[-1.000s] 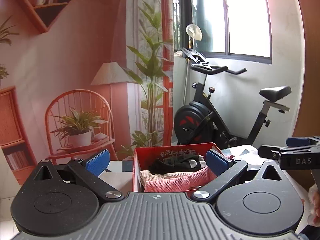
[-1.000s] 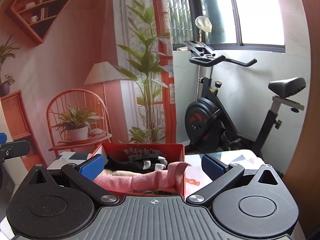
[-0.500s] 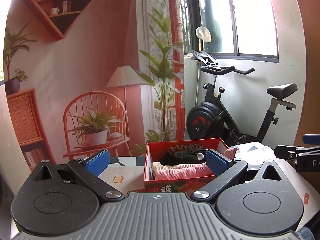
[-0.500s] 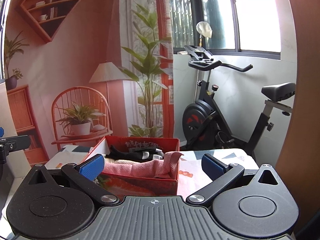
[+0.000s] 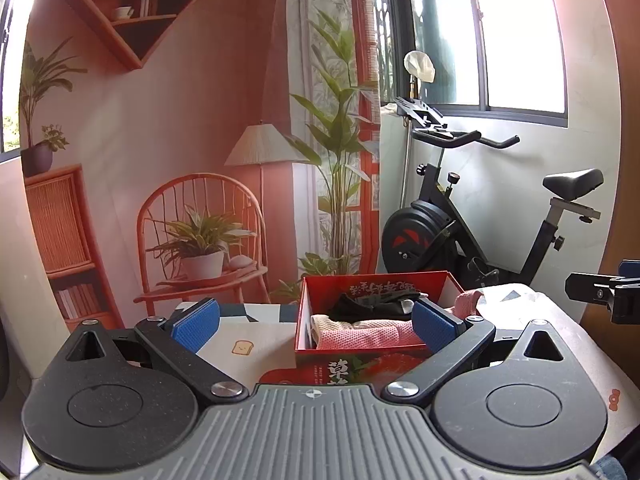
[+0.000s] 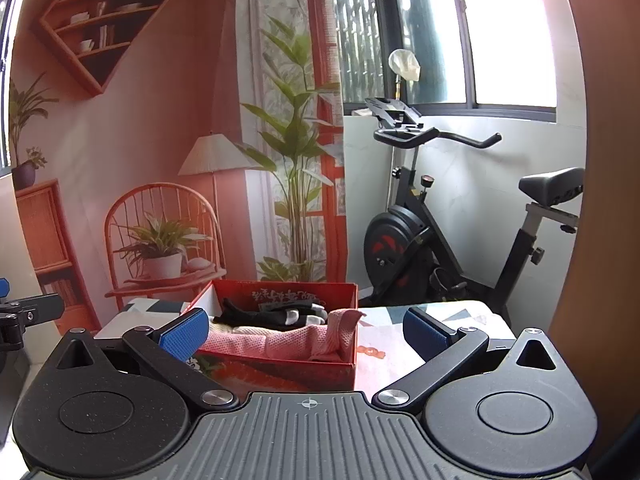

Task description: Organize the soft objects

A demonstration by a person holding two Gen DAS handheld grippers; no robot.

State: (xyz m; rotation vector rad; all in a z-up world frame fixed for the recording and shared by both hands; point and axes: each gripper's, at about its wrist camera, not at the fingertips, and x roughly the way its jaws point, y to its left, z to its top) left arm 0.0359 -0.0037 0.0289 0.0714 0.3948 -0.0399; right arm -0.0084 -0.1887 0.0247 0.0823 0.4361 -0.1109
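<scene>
A red cardboard box (image 5: pixel 360 356) (image 6: pixel 280 372) stands on the table. Inside lie a pink mesh cloth (image 5: pixel 356 338) (image 6: pixel 292 342), a cream cloth (image 5: pixel 340 324) and black gloves with white fingertips (image 5: pixel 372 304) (image 6: pixel 272 314). A corner of the pink cloth hangs over the box's right wall (image 6: pixel 340 332). My left gripper (image 5: pixel 314 326) is open and empty, held back from the box. My right gripper (image 6: pixel 306 330) is open too, empty, nearer the box's right side. Each gripper shows at the other view's edge: the right gripper (image 5: pixel 604 292), the left gripper (image 6: pixel 24 312).
The table wears a patterned cloth (image 5: pixel 244 344) (image 6: pixel 384 340) with a toast motif. Behind it hangs a printed backdrop of a chair and plants (image 5: pixel 200 240). An exercise bike (image 5: pixel 460 224) (image 6: pixel 432 240) stands by the window at the right.
Both grippers have drawn back and away from the box, so it looks smaller and more of the tablecloth shows. Both stayed open and empty.
</scene>
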